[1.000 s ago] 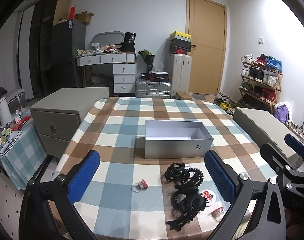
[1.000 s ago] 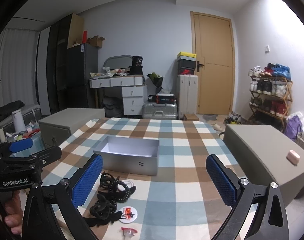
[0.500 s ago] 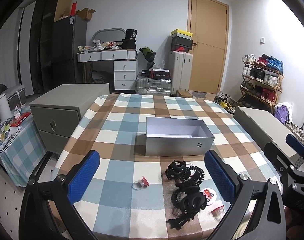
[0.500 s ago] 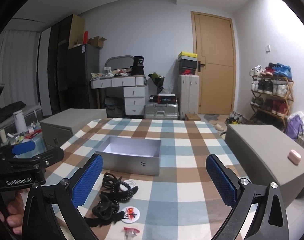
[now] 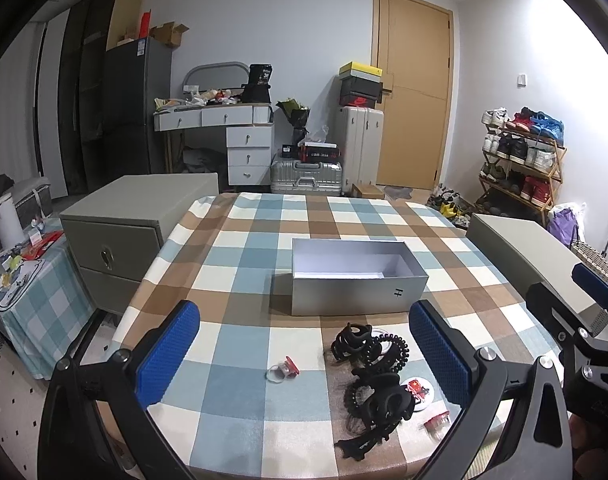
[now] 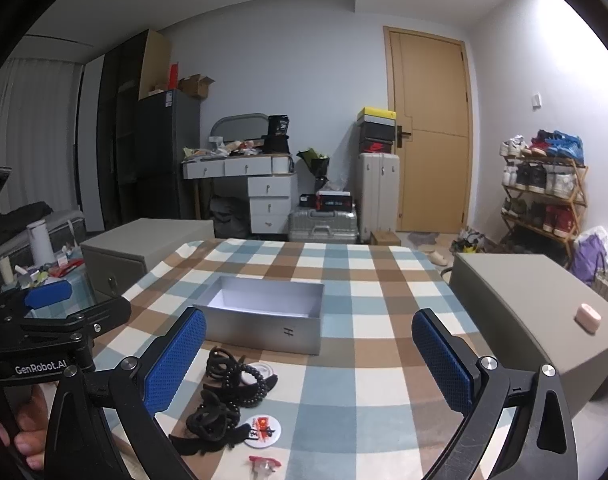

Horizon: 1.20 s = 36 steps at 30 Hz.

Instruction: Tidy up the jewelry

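Black hair claws and coiled ties (image 5: 373, 364) lie heaped near the table's front edge, just before the open silver box (image 5: 357, 278); a round badge (image 6: 262, 431) and small red-stoned ring (image 5: 284, 369) sit beside; checked cloth (image 5: 240, 264) lies bare all round; left gripper (image 5: 304, 354) and right gripper (image 6: 309, 358) both spread wide, empty; "GenRobot.AI" reads on the left tool.

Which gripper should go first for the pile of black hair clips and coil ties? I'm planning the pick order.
Left, probably. In its view the pile of black hair clips and coil ties lies between its open jaws; in the right view it sits off to the left.
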Tool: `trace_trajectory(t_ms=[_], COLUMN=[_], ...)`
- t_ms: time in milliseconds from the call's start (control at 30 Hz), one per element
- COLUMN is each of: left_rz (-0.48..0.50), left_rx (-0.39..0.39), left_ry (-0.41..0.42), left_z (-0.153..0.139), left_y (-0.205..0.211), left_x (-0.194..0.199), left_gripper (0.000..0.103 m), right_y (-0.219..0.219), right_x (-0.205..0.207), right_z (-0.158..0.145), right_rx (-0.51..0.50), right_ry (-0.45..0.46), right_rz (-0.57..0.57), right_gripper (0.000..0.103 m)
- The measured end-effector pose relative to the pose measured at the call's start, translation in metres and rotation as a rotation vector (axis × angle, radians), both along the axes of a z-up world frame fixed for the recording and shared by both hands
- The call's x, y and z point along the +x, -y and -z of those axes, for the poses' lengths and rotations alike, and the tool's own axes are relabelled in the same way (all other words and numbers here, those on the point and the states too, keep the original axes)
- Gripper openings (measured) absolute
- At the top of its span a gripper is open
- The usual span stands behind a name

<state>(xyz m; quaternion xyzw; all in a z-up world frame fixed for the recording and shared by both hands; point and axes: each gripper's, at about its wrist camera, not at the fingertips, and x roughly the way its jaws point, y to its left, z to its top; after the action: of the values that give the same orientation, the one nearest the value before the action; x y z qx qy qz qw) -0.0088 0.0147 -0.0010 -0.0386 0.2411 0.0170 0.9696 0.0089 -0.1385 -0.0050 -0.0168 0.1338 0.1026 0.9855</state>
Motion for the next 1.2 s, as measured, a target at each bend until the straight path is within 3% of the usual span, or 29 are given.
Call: trace_trajectory(t_ms=[833,1200], left_rz=[0.003,-0.002], left_rx=[-0.003,-0.018], left_ry=[-0.01,-0.035], left_z=[0.002,0.018], left_y=[-0.003,-0.026], left_x=[0.001,-0.004], left_gripper=[0.102,0.102], right_y=[-0.002,-0.014], right_x=[0.0,0.008], right_z=[0.002,0.025], right_rx=[-0.016,-0.009], right_ry=[-0.008,-0.09], right_rz=[-0.014,-0.186], right_gripper=[0.103,0.103])
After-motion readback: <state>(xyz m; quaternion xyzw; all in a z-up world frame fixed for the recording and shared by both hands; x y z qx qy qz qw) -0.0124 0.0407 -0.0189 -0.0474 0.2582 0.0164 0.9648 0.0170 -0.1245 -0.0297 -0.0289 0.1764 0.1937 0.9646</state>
